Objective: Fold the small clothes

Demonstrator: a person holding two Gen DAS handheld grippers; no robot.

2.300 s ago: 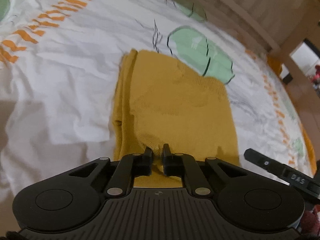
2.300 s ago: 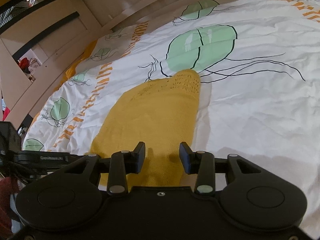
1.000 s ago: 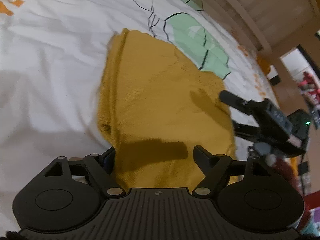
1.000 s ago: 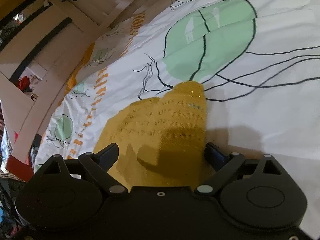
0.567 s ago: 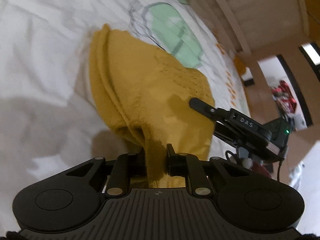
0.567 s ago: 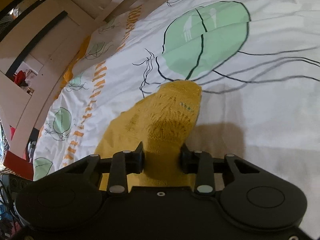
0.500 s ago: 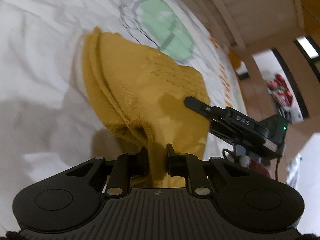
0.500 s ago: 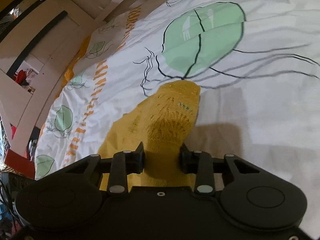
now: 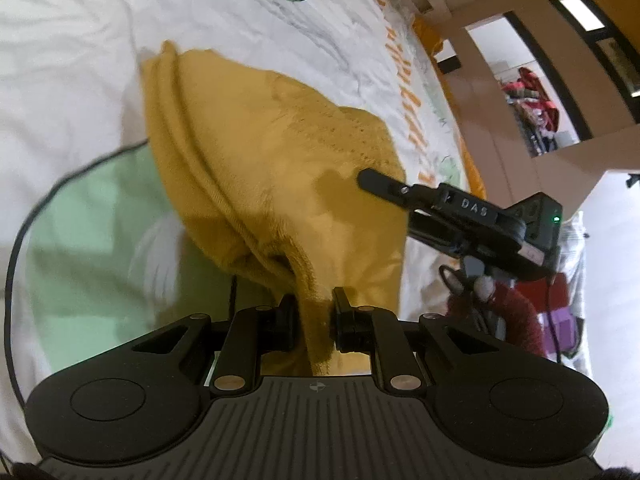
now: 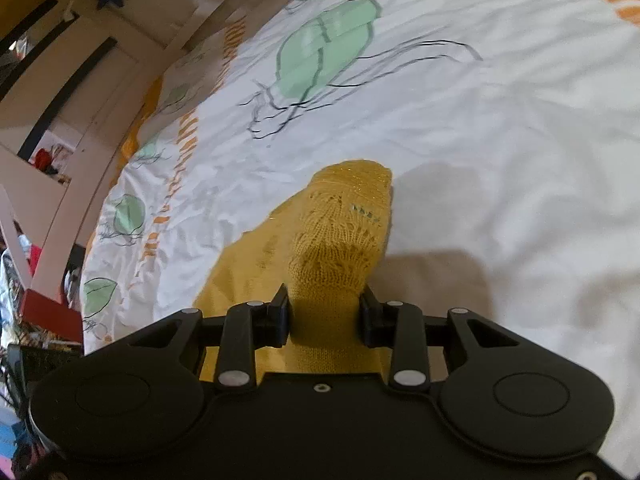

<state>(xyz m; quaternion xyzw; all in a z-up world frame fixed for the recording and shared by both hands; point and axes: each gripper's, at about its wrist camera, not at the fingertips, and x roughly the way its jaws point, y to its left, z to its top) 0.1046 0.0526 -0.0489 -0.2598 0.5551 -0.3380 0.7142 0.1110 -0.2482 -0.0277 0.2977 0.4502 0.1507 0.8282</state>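
Yellow knit (image 9: 256,168) lies on the bed sheet (image 10: 500,128), near the sheet's orange-striped edge on the footboard side. Near end is lifted off the sheet, far end still down. Long axis runs away from both grippers, toward the green jellyfish print (image 10: 324,52); the far tip with the open lace pattern points at that print in the right wrist view.

Left gripper (image 9: 314,316): fingers narrow, pinching a bunched near-edge fold of the knit. Right gripper (image 10: 324,312): fingers at a medium gap, pads pressed on both sides of a thicker roll of the knit. In the left wrist view the right gripper sits over the knit's right side, with a dark red sleeve (image 9: 516,312) behind it.

Versus a second ago: both sets of jaws were wide then, straddling the flat knit with no grip; they have since closed on it. The knit was flat on the sheet, now the near end is gathered and raised, and the fabric drapes in a ridge down to the sheet. More green print shows under the left side of the knit. Some motion blur on the sheet.
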